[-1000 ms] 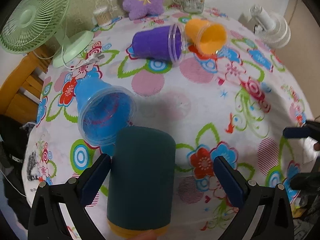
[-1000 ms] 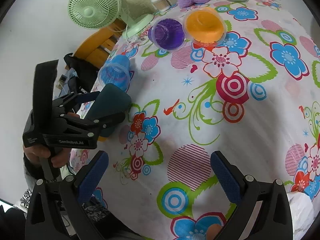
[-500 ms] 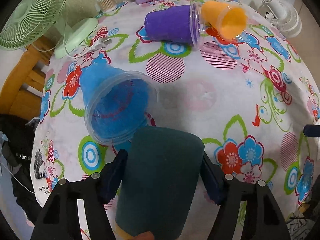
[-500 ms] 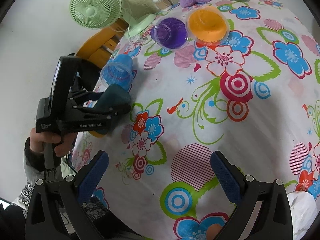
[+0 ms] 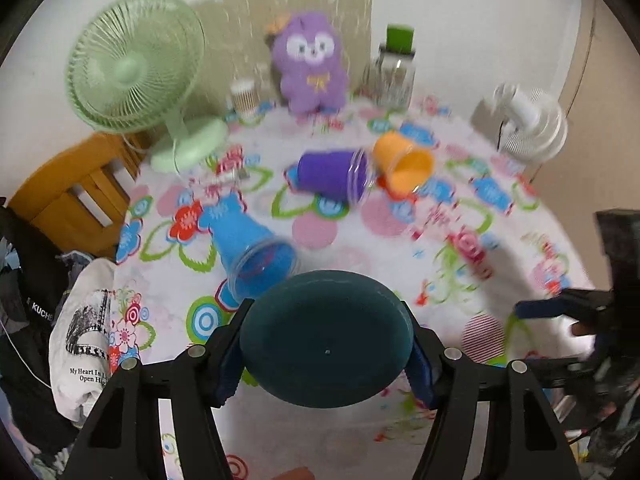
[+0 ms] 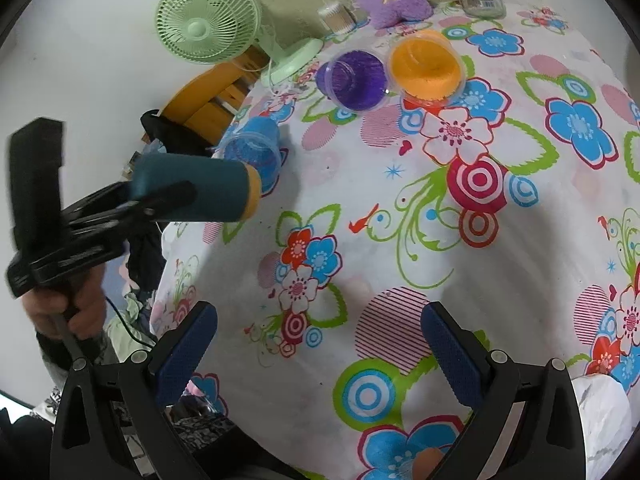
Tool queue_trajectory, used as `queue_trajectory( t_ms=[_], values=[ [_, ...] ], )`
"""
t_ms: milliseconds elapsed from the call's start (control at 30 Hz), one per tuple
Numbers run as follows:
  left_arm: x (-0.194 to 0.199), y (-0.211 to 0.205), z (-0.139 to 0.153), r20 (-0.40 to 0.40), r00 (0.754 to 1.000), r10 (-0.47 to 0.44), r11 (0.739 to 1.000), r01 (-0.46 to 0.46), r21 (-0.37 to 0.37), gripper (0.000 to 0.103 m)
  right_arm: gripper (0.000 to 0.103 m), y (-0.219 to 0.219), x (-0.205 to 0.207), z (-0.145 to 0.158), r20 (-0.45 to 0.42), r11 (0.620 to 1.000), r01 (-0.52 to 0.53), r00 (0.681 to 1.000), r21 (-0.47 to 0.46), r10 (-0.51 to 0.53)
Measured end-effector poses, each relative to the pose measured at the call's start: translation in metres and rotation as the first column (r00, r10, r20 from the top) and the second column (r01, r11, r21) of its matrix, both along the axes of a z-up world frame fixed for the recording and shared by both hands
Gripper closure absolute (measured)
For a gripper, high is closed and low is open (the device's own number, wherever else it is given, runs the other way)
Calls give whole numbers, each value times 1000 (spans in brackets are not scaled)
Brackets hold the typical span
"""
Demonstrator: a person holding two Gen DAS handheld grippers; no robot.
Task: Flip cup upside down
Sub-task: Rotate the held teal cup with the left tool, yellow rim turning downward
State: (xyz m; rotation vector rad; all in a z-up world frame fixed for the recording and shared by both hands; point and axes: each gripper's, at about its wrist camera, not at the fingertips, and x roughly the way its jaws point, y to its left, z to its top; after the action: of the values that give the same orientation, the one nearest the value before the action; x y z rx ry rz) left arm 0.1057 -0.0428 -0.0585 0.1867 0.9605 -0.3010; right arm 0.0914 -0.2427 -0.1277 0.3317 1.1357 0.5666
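The left gripper (image 5: 326, 354) is pinching the dark teal cylindrical cup (image 5: 326, 338) held sideways above the flowered tablecloth (image 6: 440, 216) and, by this reading, should be keeping that squeeze firm while rolling its orange rim (image 6: 253, 191) downward, while the right gripper (image 6: 320, 350) is hanging spread and empty.

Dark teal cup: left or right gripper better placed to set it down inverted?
Left. The left gripper is already clamped on the dark teal cup, held sideways above the table edge, so it likely only needs more rotation. The right gripper is open, empty, and apart from the cup.
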Motion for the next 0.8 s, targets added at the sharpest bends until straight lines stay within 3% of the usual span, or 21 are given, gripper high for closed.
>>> queue_trajectory(
  t_ms=[233,500,800],
  values=[
    [-32,-16,29,112,994,0,999,4,-35,34,0,-1,-12,11,32,1000,3,999,-18,-2],
    [-50,-40,10,28,999,-37,997,39,-65,34,0,-20,-28,15,39,999,45,998,-22,-44],
    [-43,-52,-23,-55,998,-27,997,24,-67,34,0,-33,-36,9,31,998,59,998,-14,-59]
  ],
)
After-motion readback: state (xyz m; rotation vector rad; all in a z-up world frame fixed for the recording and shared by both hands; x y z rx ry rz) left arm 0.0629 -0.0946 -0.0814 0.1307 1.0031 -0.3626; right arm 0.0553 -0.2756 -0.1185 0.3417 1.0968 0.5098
